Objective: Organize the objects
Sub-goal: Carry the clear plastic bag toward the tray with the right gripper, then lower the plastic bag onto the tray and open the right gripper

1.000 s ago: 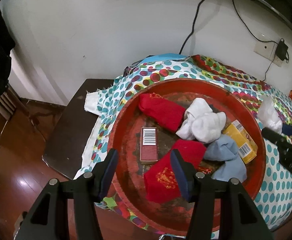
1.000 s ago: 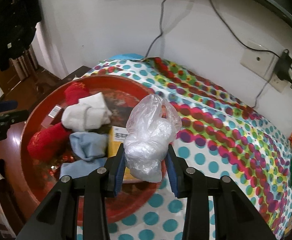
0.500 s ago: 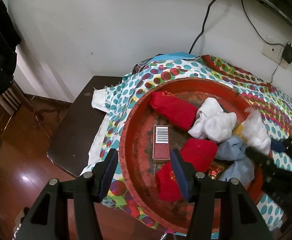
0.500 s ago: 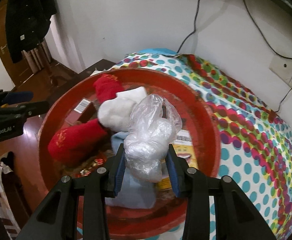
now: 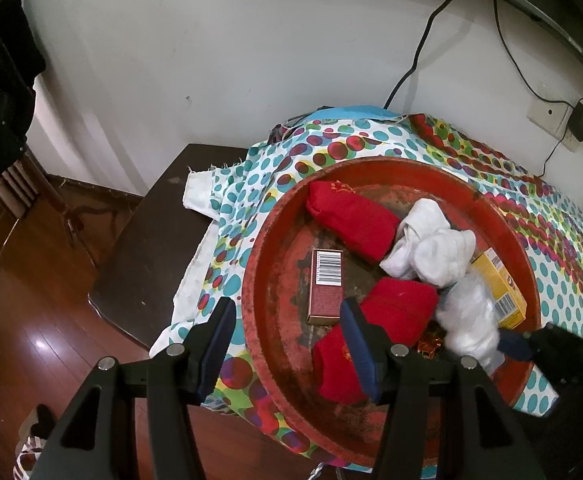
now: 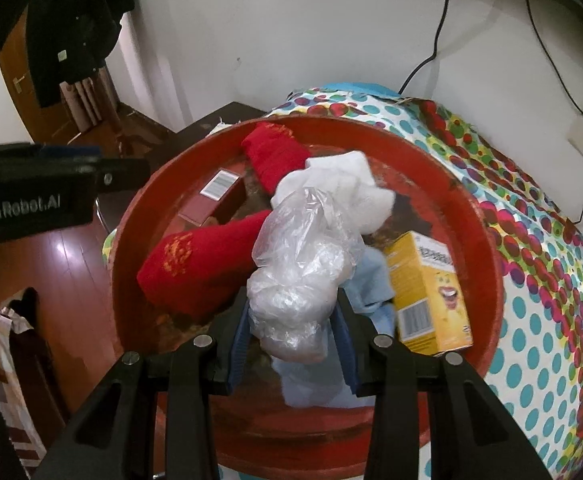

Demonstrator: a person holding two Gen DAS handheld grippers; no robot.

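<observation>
Pinched in the right gripper (image 6: 293, 350), a crumpled plastic bag (image 6: 303, 276) hangs unreleased over the red tray (image 6: 487, 248) at 6 o'clock, above socks and boxes already gathered; left gripper (image 5: 287, 344) spread, empty.

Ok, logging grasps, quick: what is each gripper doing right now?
Left gripper: open, holding nothing.
Right gripper: shut on the plastic bag, over the red tray.
</observation>
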